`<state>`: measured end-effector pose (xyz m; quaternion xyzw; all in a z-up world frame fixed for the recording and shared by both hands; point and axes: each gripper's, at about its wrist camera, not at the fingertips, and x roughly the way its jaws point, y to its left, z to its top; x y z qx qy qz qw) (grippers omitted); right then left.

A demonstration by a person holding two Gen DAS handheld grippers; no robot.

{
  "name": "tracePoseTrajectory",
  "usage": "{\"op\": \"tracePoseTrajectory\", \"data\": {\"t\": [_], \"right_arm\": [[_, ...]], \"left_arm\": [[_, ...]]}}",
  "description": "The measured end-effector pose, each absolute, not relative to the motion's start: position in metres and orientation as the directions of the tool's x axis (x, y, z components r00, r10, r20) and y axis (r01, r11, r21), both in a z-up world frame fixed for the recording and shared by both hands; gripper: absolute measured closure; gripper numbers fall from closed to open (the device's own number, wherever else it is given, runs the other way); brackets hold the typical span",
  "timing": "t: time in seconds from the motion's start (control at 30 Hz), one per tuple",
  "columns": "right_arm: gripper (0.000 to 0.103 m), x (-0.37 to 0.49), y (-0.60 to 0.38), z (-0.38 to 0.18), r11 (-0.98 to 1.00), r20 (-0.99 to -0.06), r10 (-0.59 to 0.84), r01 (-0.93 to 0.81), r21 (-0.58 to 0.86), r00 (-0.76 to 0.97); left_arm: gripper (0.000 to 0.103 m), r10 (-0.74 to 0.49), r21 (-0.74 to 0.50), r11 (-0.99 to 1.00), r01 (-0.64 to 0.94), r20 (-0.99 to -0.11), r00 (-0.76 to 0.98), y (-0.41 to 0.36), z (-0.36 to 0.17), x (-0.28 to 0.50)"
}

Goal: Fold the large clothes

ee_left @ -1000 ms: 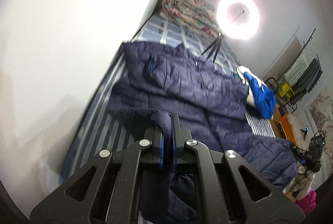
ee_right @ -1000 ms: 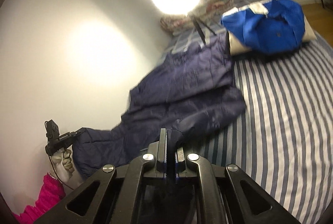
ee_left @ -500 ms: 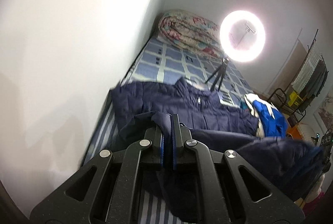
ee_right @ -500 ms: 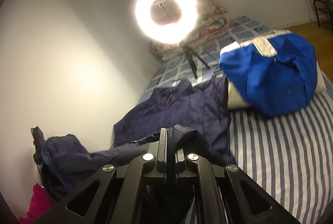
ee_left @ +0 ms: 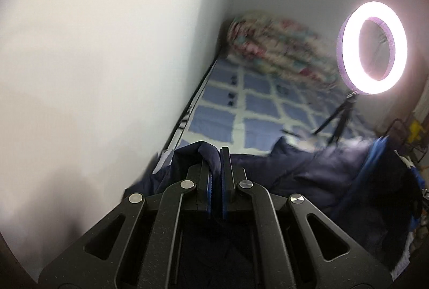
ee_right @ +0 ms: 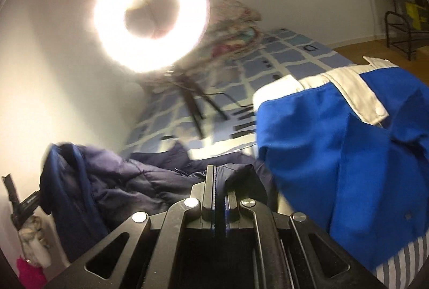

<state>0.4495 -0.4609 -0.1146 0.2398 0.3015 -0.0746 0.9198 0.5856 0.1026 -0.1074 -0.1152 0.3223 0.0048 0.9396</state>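
**Both grippers clamped on the jacket hem, and hazards ahead on the bed**

The left gripper [ee_left: 215, 152] is pinched tight on a fold of the navy puffer jacket [ee_left: 308, 171]; the right gripper [ee_right: 219, 171] is clamped on another bunch of the same dark fabric; between them the lifted edge is slung over the rest of the jacket, which lies heaped on the bed [ee_left: 257, 112] below, close to the wall.

Trouble number one sits dead ahead: the ring light [ee_right: 150, 12] stands on its little tripod [ee_right: 193, 98] right on the checked bedding, just past the jacket's collar; carry the fold too far and the hem could clip a leg and topple the lamp.

Trouble number two: the blue-and-white garment [ee_right: 340, 154] lies just beside the right gripper, and a wide swing could drag it or trap it under the fold.

Then the fabric itself: puffy, slippery quilting, held by only a small pinch at each end; a quick move could let a corner slide out, and the middle sags, so the fold may land crooked; the frames are smeared, so I can't tell how squarely the layers line up.
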Motion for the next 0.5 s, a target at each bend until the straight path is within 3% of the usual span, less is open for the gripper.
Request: {"op": "tracePoseTrajectory", "data": {"t": [0.17, 0.27, 0.43, 0.5], "right_arm": [[0.102, 0.492, -0.453, -0.146, 0.912, -0.658, -0.080, 0.321, 0.255, 0.748], [0.102, 0.502, -0.449, -0.150, 0.935, -0.661, -0.132, 0.315, 0.165, 0.738], [0.102, 0.513, -0.459, -0.164, 0.929, -0.700, -0.136, 0.336, 0.156, 0.701], [0.095, 0.513, -0.458, -0.162, 0.939, -0.698, -0.107, 0.304, 0.164, 0.708]], "left_arm": [[0.101, -0.013, -0.116, 0.990, -0.085, -0.662, 0.749, 0.087, -0.161, 0.632], [0.101, -0.013, -0.122, 0.988, -0.093, -0.669, 0.743, 0.091, -0.176, 0.649], [0.101, -0.035, -0.158, 0.982, -0.105, -0.696, 0.717, 0.096, -0.190, 0.667], [0.097, -0.040, -0.145, 0.985, -0.091, -0.708, 0.705, 0.092, -0.186, 0.669]]}}
